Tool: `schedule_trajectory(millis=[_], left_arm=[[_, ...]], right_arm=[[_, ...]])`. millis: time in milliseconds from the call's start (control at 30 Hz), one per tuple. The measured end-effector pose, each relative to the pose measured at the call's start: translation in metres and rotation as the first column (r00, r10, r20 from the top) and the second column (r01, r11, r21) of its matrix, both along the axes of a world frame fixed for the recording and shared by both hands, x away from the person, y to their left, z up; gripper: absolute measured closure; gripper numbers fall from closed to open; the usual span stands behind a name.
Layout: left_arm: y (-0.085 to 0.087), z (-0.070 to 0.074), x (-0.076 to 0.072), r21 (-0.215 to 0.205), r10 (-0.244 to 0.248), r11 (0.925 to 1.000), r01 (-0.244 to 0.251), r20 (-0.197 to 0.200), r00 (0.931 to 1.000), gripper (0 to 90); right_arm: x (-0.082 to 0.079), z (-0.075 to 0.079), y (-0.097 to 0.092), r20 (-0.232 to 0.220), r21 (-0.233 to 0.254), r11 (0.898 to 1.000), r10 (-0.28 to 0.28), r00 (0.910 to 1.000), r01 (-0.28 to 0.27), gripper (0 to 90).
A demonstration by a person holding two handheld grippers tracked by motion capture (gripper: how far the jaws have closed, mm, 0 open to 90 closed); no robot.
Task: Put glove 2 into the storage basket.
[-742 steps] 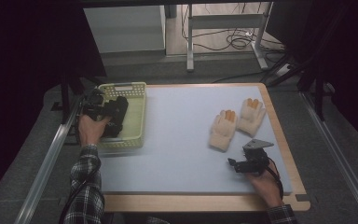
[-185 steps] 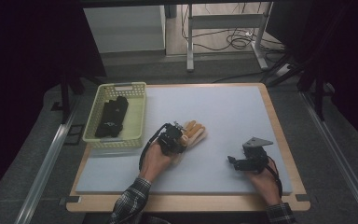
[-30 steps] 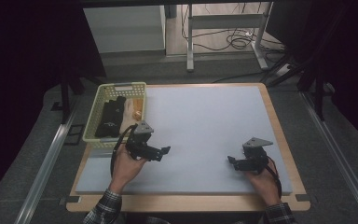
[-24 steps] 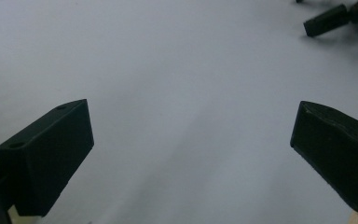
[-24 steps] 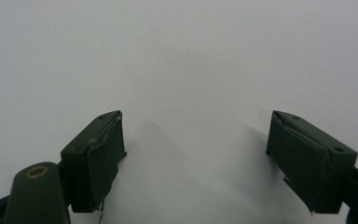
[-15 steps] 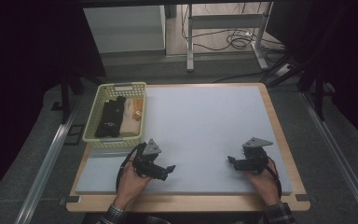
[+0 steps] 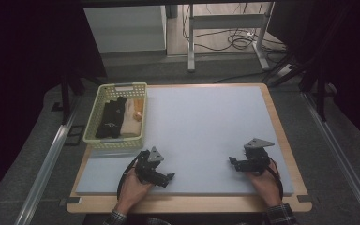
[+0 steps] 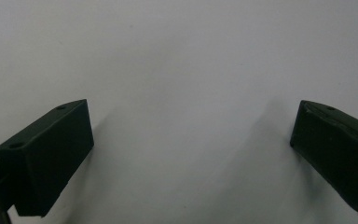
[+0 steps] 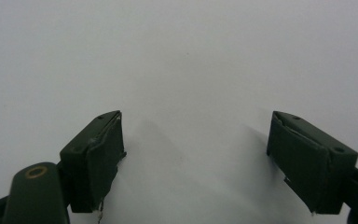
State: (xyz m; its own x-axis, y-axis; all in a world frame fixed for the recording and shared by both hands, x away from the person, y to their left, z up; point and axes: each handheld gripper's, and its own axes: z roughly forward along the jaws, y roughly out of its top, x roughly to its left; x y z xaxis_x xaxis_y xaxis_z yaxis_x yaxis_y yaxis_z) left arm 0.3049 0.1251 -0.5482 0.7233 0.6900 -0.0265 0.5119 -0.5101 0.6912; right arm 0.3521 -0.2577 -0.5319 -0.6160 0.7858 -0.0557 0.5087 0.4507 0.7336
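Since both grippers sit low on the grey mat (image 7: 206, 136) with nothing between their jaws, the work looks about done. Going left to right: the basket (image 7: 93, 123) sits at the mat's 10 o'clock corner. Inside it lie the black gloves (image 7: 111, 118) on the left side and the tan gloves (image 7: 133, 123) just beside them on the right, touching. The gloves' long side runs from 6 o'clock to 12 o'clock, along the basket's long side; I cannot tell which end the fingers point to.

Next is the left gripper (image 7: 163, 179) at 7 o'clock on the mat, jaws spread wide apart and empty. The right gripper (image 7: 233, 164) is at 5 o'clock, jaws also spread and empty.

What could go wrong? I think the left gripper's cable (image 7: 123, 176) could snag the basket's near rim if the hand swings toward 10 o'clock, and that could drag the basket. A jaw pushed down could also scrape the soft mat.
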Motion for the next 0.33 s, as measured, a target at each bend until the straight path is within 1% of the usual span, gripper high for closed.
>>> schedule_trajectory(millis=[33,67,333], left_arm=[[0.0,0.0,0.0,0.0,0.0,1.0,0.0,0.0,1.0,0.0],[0.0004,-0.0003,0.0009,-0.004,0.001,1.0,-0.001,-0.009,1.0,0.0],[-0.0001,-0.0004,0.0009,0.0,0.001,1.0,-0.001,-0.011,0.9999,0.0]], right_arm=[[0.0,0.0,0.0,0.0,0.0,1.0,0.0,1.0,0.0,18.1],[0.0,0.0,0.0,0.0,0.0,1.0,0.0,1.0,0.0,18.1],[-0.0001,-0.0002,-0.0001,0.0,0.0,1.0,0.0,1.0,0.0,18.0]])
